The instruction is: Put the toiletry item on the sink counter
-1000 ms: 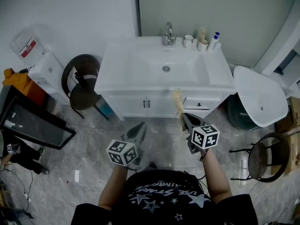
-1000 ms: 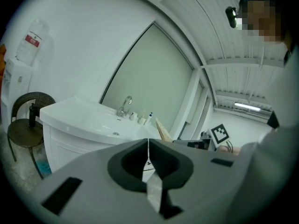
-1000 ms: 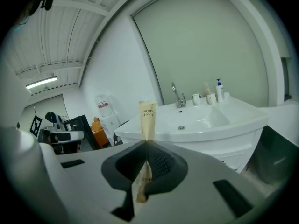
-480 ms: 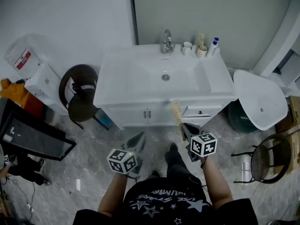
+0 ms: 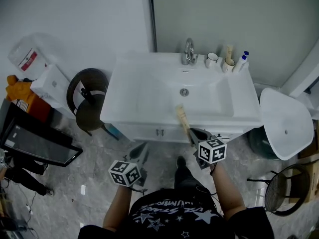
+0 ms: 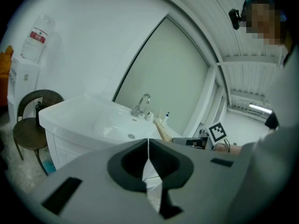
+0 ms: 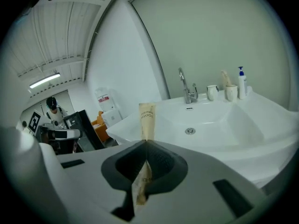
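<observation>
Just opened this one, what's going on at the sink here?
A person stands facing a white sink counter with a gripper in each hand. The right gripper is shut on a toothbrush in a paper sleeve, held up at the counter's front edge and not yet set down. The left gripper is shut and empty, off to the side.

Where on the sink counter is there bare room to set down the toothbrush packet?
The sink counter's left deck, between the basin and the left edge, is bare; so is the right deck in front of the cups. Crowded: the back right, from the faucet past the cups to the pump bottle.
</observation>
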Demonstrator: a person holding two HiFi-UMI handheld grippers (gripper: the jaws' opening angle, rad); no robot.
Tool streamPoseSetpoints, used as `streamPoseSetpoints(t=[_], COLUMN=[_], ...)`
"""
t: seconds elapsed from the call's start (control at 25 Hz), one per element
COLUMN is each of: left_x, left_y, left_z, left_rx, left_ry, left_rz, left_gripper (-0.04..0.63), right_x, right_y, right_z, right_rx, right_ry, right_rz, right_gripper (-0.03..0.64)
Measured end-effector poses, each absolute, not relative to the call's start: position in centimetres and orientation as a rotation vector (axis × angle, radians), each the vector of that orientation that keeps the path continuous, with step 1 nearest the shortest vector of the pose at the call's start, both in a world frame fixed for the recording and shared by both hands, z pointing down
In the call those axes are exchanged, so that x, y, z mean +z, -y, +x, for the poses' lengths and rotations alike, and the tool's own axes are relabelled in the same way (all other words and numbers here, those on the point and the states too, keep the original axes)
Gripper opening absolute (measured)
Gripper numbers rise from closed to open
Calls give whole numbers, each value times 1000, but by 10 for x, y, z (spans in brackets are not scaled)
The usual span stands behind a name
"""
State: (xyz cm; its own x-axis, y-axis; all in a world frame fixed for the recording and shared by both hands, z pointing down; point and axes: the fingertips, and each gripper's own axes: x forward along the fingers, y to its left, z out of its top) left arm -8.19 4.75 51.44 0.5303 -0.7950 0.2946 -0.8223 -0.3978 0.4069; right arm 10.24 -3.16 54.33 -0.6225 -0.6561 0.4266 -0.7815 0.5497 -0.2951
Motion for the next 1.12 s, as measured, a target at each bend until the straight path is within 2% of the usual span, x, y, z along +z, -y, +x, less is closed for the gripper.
streamPoseSetpoints(t=[0.48, 1.12], left_x=[499, 503], left_y=[63, 126], left_z=[-48, -21], left_rx=[59, 79], left_ry=[1399, 1487], left_rz=[2218, 2164], left_gripper=[20, 20], right_x=[538, 557], right_y=[156, 223], right_z=[119, 130], right_rx=[714, 779], right_ry=[2563, 2583], right_rz=[1056, 917], right_gripper=[18, 18])
